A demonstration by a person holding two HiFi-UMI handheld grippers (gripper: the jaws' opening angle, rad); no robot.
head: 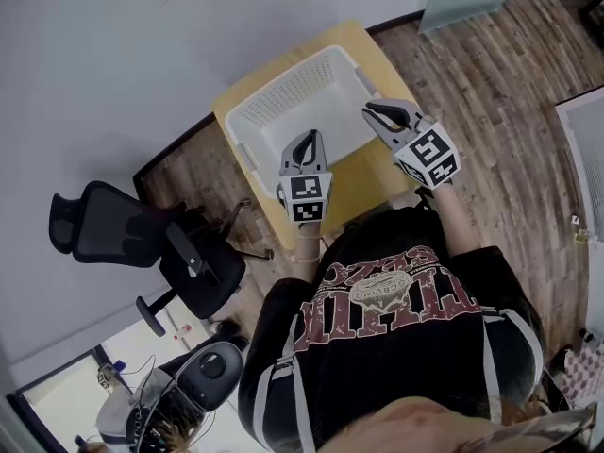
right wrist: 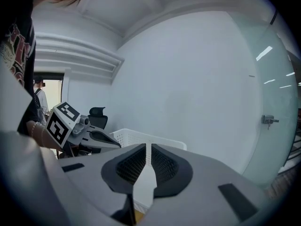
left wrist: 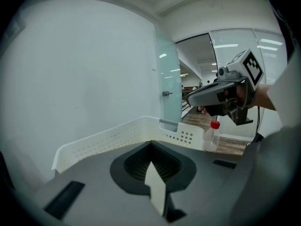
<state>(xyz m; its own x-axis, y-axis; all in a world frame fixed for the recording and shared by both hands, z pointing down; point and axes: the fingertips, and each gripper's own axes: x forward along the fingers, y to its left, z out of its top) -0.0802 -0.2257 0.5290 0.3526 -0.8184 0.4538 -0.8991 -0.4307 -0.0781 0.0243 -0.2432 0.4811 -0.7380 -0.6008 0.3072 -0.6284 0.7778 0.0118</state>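
The basket (head: 283, 102) sits on the table (head: 368, 187), with the office chair (head: 142, 243) to the table's left. The left gripper (head: 305, 142) is over the basket's near rim, and the right gripper (head: 377, 111) is at its right end.

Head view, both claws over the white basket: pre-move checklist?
1. Left claw empty: ok, jaws together, nothing between them.
2. Right claw empty: ok, jaws together, nothing held.
3. White basket sits on the yellow table: ok, nothing seen inside.
4. Red-capped bottle upright: ok in the left gripper view, not seen in the head view.
5. Claws apart from each other: ok.
6. Claws free of the basket rim: cannot tell.
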